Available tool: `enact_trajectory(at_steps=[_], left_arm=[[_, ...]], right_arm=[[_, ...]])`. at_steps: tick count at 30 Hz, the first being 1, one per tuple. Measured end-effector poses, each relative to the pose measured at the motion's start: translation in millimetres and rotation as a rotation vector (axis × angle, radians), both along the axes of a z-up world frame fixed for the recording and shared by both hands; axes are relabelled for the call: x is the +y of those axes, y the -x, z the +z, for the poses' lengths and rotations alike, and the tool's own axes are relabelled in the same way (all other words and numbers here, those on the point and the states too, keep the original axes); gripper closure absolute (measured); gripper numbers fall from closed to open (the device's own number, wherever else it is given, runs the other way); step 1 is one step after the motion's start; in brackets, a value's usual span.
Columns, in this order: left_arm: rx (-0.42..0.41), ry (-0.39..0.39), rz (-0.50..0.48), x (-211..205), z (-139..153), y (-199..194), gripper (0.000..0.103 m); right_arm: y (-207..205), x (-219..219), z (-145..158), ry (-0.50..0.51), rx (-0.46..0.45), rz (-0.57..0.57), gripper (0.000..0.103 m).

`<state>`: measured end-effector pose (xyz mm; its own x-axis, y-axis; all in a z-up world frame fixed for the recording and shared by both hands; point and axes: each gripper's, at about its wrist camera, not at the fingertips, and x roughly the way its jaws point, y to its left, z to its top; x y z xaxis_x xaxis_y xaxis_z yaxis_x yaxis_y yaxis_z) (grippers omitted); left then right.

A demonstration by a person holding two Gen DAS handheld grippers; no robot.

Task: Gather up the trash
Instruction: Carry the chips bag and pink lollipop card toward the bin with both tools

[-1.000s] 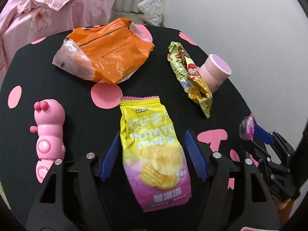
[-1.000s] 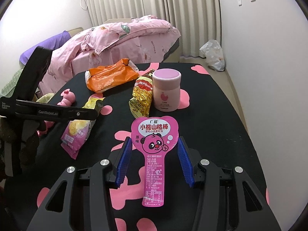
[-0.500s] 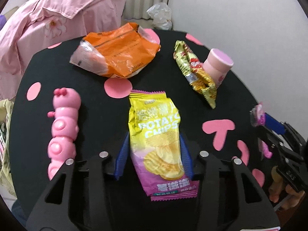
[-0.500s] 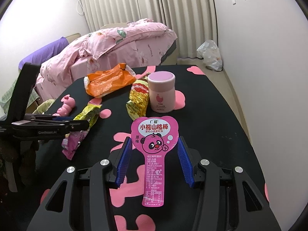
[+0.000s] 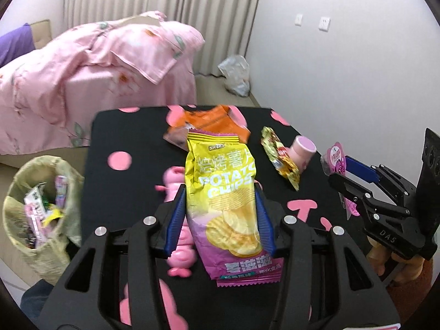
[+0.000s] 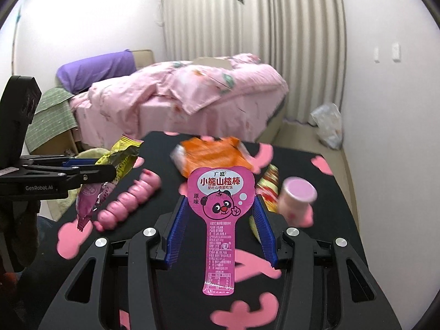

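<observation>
Your potato chip bag [image 5: 224,200] covers most of the pink caterpillar toy [image 5: 178,250] behind it and the lower edge of the orange bag [image 5: 209,122]. In your right wrist view, the pink snack wrapper [image 6: 218,214] hides the near part of that orange bag, and the pink jar [image 6: 297,196] beside the wrapper is blurred. The contents of the trash bag [image 5: 38,200], left of the chip bag, are too small to identify.

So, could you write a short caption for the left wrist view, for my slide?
Left gripper holds a potato chips bag above the black table; a trash bag waits at left.
</observation>
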<state>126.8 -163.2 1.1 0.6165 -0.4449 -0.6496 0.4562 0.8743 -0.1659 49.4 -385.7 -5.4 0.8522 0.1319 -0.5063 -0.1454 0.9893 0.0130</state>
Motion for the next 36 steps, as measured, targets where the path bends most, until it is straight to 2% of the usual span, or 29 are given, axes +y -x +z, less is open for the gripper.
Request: enact_trajectory(at_steps=[14, 20, 23, 28, 32, 36], left_arm=[[-0.033, 0.091, 0.146, 102, 5, 11, 0.058], [-0.069, 0.11, 0.256, 155, 8, 5, 0.058], [-0.084, 0.105, 0.36, 196, 7, -2, 0.057], [-0.023, 0.087, 0.541, 264, -19, -21, 0.057], [0.042, 0.087, 0.589, 290, -46, -35, 0.057], [0.078, 0.089, 0.595, 303, -64, -50, 0.057]], right_arm=[[-14, 73, 30, 0.04, 0.001, 0.072, 0.057], [-27, 107, 40, 0.069, 0.005, 0.124, 0.057], [-41, 128, 43, 0.071, 0.018, 0.169, 0.057], [-84, 175, 36, 0.072, 0.075, 0.286, 0.057], [-124, 216, 23, 0.053, 0.134, 0.375, 0.057], [-164, 260, 9, 0.025, 0.194, 0.442, 0.057]])
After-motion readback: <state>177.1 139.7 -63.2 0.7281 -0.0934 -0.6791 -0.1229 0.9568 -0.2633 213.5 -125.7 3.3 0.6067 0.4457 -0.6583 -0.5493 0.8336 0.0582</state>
